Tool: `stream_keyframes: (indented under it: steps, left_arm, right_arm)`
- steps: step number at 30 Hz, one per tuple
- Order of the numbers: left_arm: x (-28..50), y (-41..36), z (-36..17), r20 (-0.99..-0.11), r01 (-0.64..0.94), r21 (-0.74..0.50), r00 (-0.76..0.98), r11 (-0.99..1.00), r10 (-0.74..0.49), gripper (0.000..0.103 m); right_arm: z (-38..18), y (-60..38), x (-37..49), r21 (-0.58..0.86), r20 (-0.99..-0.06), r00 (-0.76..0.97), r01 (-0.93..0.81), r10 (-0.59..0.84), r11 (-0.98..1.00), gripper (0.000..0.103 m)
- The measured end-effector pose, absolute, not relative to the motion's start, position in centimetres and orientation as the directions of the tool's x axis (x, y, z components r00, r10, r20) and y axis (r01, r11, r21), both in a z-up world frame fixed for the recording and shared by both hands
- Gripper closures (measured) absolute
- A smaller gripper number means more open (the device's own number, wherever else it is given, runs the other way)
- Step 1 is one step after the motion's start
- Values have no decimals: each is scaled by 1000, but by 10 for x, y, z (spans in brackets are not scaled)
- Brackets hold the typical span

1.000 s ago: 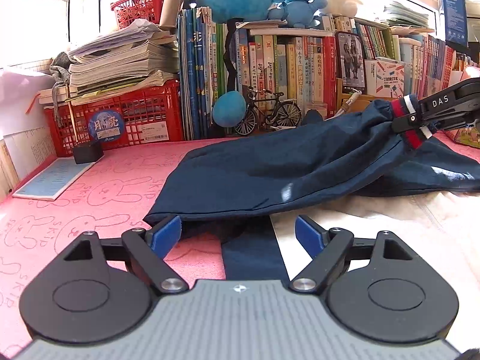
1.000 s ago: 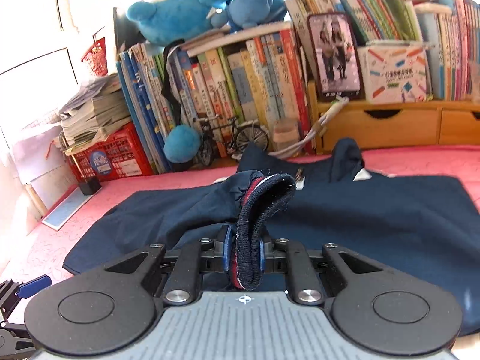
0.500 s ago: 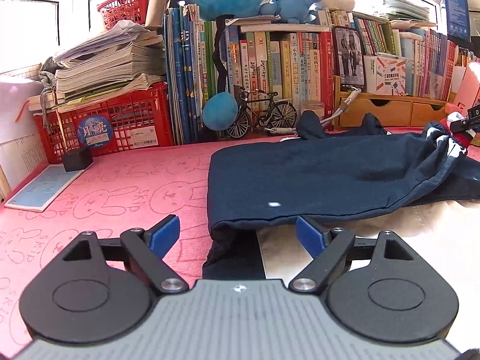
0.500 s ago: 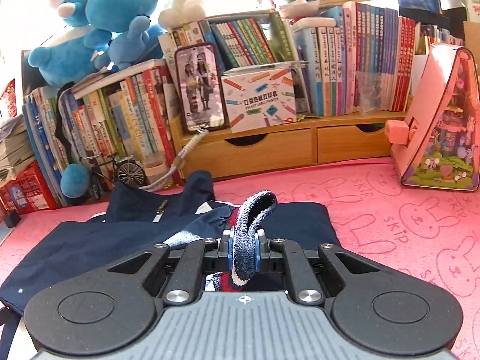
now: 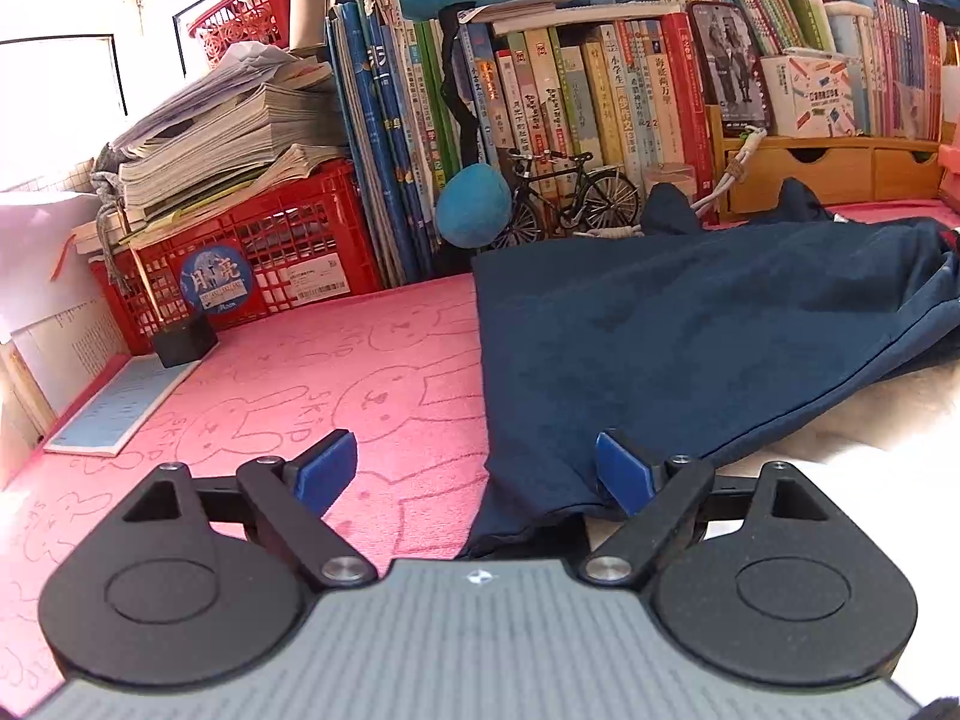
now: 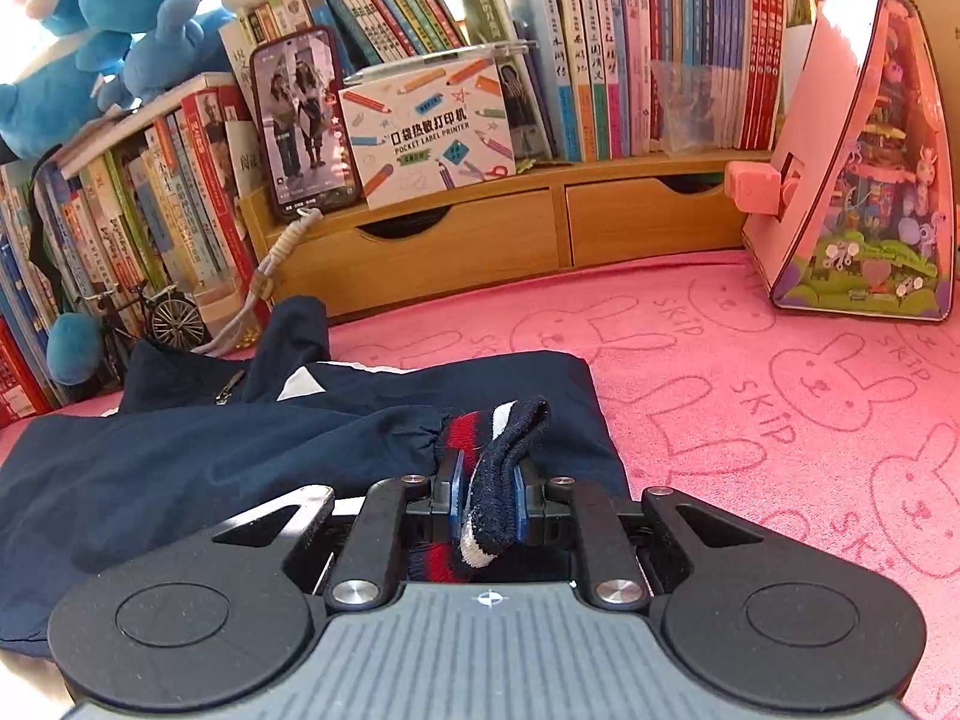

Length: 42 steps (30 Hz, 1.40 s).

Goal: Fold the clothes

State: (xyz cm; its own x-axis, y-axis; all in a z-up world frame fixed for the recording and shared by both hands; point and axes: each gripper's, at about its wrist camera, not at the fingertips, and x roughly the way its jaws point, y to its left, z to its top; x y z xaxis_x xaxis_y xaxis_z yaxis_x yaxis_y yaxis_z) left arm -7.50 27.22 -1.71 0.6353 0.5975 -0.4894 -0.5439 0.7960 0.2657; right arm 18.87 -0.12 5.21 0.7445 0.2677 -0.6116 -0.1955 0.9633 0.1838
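**Sleeve cuff gripped, jacket on the bench**

The navy jacket (image 5: 690, 330) lies spread on the pink bench (image 6: 780, 396) before the bookshelf (image 6: 456, 240). The right gripper (image 6: 487, 501) pinches its striped cuff (image 6: 504, 438), fingers easing apart. The left gripper (image 5: 474, 471) opens wide, holding nothing, at the hem.

Jacket (image 5: 690, 348): navy blue, plain, with white panels near the zip. Cuff (image 6: 498, 480): ribbed knit, navy with red and white stripes. Bench cover (image 6: 780, 408): pink, printed with outlined rabbits and the word "SKIP". Left tool (image 5: 477, 471) and right tool (image 6: 489, 498): black arms, blue pads, grey ridged body. Crate (image 5: 258, 252): red mesh with a round blue sticker. Plush toys (image 6: 90, 30): bright blue. Drawer unit (image 6: 510, 240): light wood.
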Motion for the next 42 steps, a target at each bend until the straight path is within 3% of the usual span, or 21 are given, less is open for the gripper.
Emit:
stream_keyframes:
  steps: [6,9,11,12,13,17,21,24,27,30,32,34,42]
  left_arm:
    - [-86,289,-10,-481,-595,306,577,743,660,14]
    - [-92,297,8,-448,-614,295,588,732,673,14]
    - [-91,301,23,-435,-594,246,638,766,635,14]
    - [-87,299,29,-426,-572,234,667,786,611,13]
    - [-82,297,34,-417,-548,222,694,806,587,12]
    - [-49,275,36,-382,-447,248,770,860,510,10]
    - [-14,255,21,-416,-362,217,806,907,421,10]
    - [2,251,10,-455,-318,163,816,934,357,10]
    - [13,250,-2,-480,-323,194,792,926,377,10]
    - [18,256,-19,-511,-355,257,739,899,438,10]
    - [14,262,-27,-521,-367,251,729,896,444,8]
    - [7,268,-29,-535,-371,222,727,902,430,6]
    - [5,266,-33,-541,-366,255,713,895,446,2]
  right_arm:
    - [39,-4,194,165,-618,737,-220,275,961,77]
    - [44,-13,193,194,-617,730,-221,294,956,67]
    - [55,-23,186,232,-593,742,-216,314,948,44]
    - [63,-27,180,243,-566,762,-211,315,947,24]
    - [69,-30,173,243,-531,789,-209,310,947,12]
    - [93,-14,151,173,-437,820,-326,369,929,10]
    - [90,32,136,50,-449,783,-459,430,887,12]
    - [79,60,134,48,-472,738,-525,483,850,18]
    - [71,87,135,79,-492,684,-582,539,809,19]
    - [59,110,131,-15,-528,686,-597,501,802,18]
    - [45,119,132,-51,-577,681,-581,451,812,12]
    - [31,120,135,-46,-630,659,-560,411,827,0]
    - [25,110,141,33,-646,626,-549,437,835,0]
